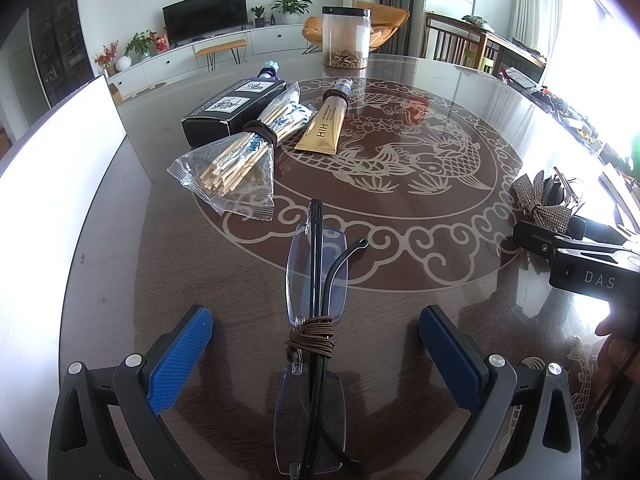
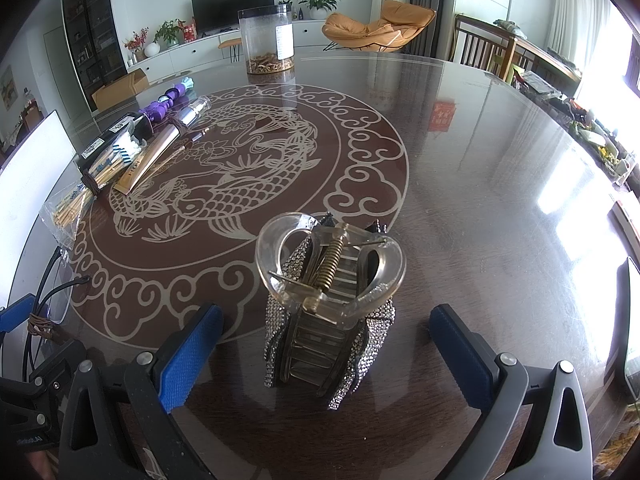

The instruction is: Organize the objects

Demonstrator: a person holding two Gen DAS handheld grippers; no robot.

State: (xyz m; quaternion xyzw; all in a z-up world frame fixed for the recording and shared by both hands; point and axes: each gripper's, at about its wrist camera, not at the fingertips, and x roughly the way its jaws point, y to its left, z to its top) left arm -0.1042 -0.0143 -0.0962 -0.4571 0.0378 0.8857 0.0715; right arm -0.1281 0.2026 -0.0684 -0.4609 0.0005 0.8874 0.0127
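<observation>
My left gripper (image 1: 316, 360) stands wide over the folded rimless glasses with black arms and a brown cord (image 1: 314, 332), which lie between its blue pads on the near part of the dark glossy table (image 1: 440, 160). My right gripper (image 2: 326, 356) is equally wide around the clear rhinestone-trimmed claw hair clip (image 2: 328, 304). I'd close gently on the glasses' arms at the cord, sparing the lenses, then carry them far left towards the row of tied things there.

Folded glasses (image 1: 316, 320) and rhinestone hair claw (image 2: 332, 312) lie well apart on table (image 2: 460, 200).

a home living room. a television (image 1: 205, 10) sits on a long white cabinet (image 1: 192, 56). potted plants (image 1: 291, 3) and an orange lounge chair (image 2: 380, 24) stand nearby.
</observation>
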